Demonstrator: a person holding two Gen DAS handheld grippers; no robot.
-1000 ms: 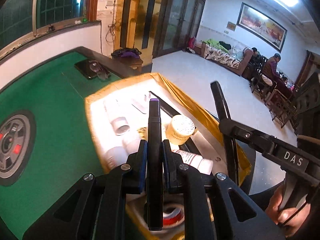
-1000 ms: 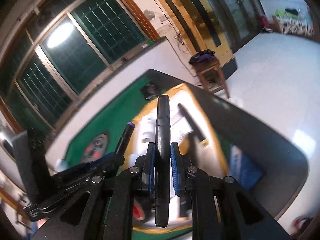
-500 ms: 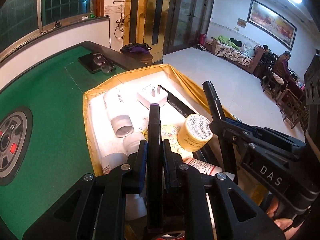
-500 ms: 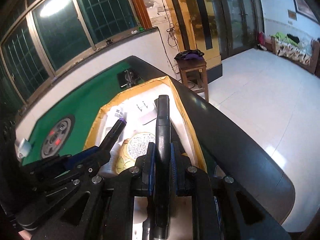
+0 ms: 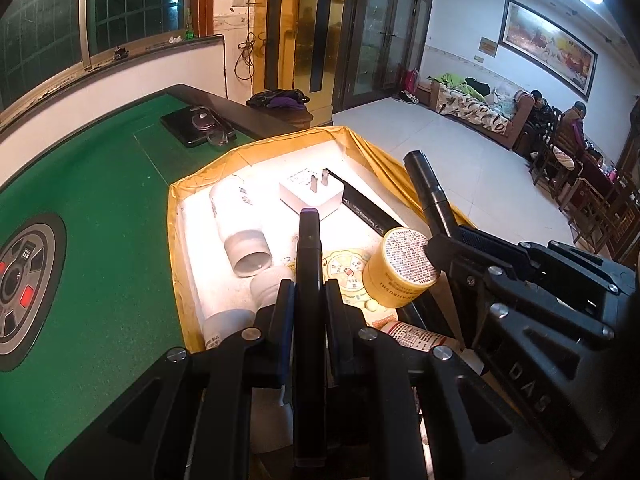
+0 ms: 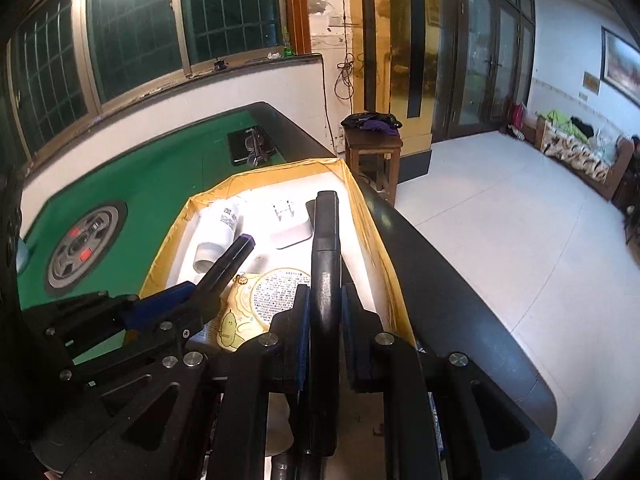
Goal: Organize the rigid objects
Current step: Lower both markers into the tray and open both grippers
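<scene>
Both pens gripped, poised over the tray.

My left hand-held gripper (image 5: pixel 308 296) clamps the purple-tipped pen (image 5: pixel 309 256), my right hand-held gripper (image 6: pixel 325 300) the black pen (image 6: pixel 326 248); long axes point ahead, yellow-rimmed tray (image 5: pixel 176 216) directly below.

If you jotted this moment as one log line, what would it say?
left gripper: shut on purple-tipped marker | right gripper: shut on black pen | both: above yellow-lined box

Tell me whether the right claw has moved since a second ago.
Yes. In the left wrist view the right claw has come closer to the yellow jar, its black pen now overlapping the jar.
</scene>
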